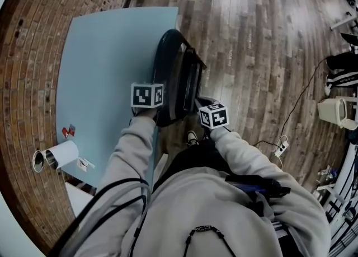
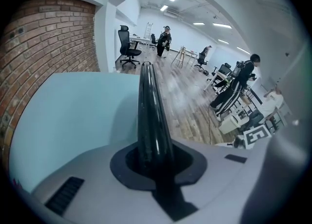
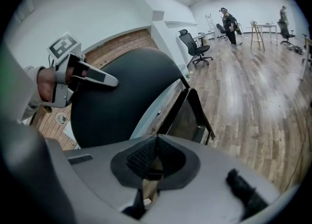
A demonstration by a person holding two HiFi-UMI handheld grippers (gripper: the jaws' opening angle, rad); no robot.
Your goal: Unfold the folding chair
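Note:
The black folding chair (image 1: 178, 76) stands folded on the wooden floor, against the right edge of a light blue table (image 1: 106, 71). My left gripper (image 1: 155, 107) is at the chair's near top corner, shut on the rounded edge of the chair's back (image 2: 148, 115), which runs straight away between the jaws of the left gripper (image 2: 156, 162). My right gripper (image 1: 205, 104) hovers just right of the folded chair, shut with nothing in it. From the right gripper (image 3: 151, 162) I see the dark chair back (image 3: 122, 101), the seat frame (image 3: 187, 115) and the left gripper (image 3: 83, 74).
A white roll and a metal cup (image 1: 56, 156) lie near the table's front left corner, with small red items (image 1: 67, 131) beside them. A brick wall (image 1: 28, 82) curves behind the table. A cable and power strip (image 1: 281, 148) lie on the floor at right. People stand far off.

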